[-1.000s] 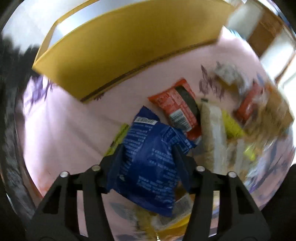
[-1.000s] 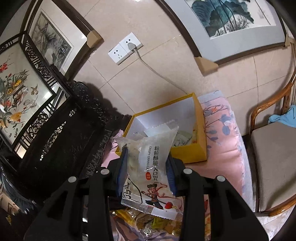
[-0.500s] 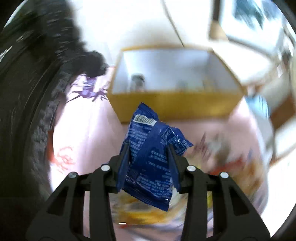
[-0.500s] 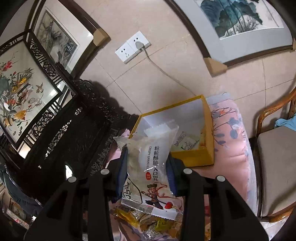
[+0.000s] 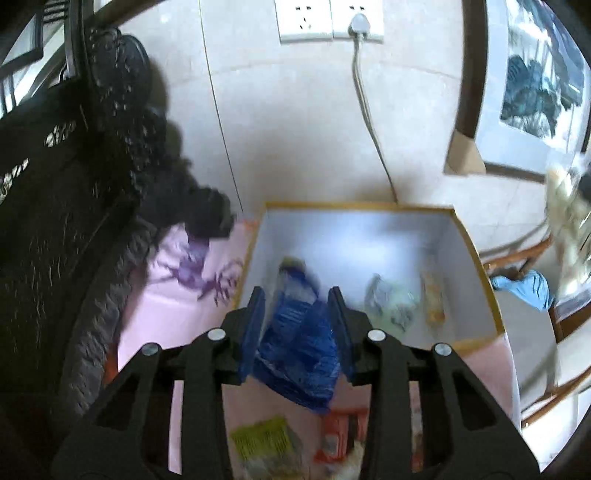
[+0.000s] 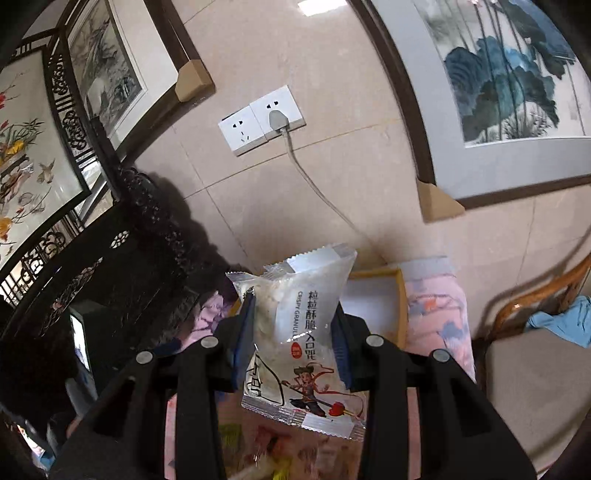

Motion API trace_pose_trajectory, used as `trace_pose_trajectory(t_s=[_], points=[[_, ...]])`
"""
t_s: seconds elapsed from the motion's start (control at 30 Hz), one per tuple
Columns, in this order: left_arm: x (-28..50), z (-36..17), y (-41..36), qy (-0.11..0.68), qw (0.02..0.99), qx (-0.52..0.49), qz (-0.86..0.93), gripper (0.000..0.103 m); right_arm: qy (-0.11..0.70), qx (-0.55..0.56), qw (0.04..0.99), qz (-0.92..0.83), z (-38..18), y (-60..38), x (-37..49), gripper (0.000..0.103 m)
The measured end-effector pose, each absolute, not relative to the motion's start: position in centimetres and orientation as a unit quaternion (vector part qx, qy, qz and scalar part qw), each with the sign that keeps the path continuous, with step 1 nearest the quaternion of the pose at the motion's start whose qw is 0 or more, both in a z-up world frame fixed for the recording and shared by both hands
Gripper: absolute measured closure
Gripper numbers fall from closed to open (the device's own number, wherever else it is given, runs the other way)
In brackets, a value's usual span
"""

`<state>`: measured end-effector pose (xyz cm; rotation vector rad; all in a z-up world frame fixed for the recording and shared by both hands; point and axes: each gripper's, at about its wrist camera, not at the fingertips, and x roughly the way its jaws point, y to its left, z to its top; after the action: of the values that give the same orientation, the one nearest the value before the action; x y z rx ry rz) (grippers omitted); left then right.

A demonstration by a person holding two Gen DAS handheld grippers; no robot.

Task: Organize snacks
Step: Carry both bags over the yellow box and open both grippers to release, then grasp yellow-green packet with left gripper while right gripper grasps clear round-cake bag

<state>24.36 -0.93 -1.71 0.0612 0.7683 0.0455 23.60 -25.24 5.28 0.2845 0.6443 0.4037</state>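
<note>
Nearest the yellow box (image 5: 476, 251), the left gripper (image 5: 297, 314) has swung up from the loose snack pile to face the box's open top, and its jaws have just been closing, pinching the blue snack packet (image 5: 299, 350) tighter between the pads. The crinkled, glossy foil packet now hangs over the near wall of the box, so in my judgement a drop inside is the next step. Below the near wall, loose wrappers, one yellow-green (image 5: 264, 439) and one orange-red (image 5: 334, 439), lie on the pink flowered tablecloth (image 5: 177, 314). Inside the box, on its smooth white lining, several small packets (image 5: 391, 302) already rest.

The right gripper (image 6: 291, 325) has drifted sideways relative to the box and is clamped on a white crispy-granule packet (image 6: 295, 325), a translucent pillow pack with crimped ends, held short of the box (image 6: 400, 291). Behind the box, a grey cable (image 5: 365, 110) runs up the tiled wall to a white socket (image 5: 330, 18).
</note>
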Motion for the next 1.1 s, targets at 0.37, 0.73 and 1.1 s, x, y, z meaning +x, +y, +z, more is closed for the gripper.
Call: trace_pose_trajectory(t_s=[0.37, 0.73, 1.1], points=[[29.5, -1.8, 0.0, 0.345, 0.937, 0.043, 0.037, 0.002, 0.349, 0.174, 0.905, 0.168, 1.4, -24.4, 29.2, 0.001], [23.3, -8.4, 2.6, 0.453, 0.875, 0.138, 0.096, 0.002, 0.444, 0.094, 0.883, 0.123, -1.6, -25.6, 23.3, 0.001], [17.7, -19.9, 2.0, 0.580, 0.798, 0.157, 0.049, 0.002, 0.551, 0.037, 0.826, 0.112, -13.5, -21.8, 17.4, 0.001]])
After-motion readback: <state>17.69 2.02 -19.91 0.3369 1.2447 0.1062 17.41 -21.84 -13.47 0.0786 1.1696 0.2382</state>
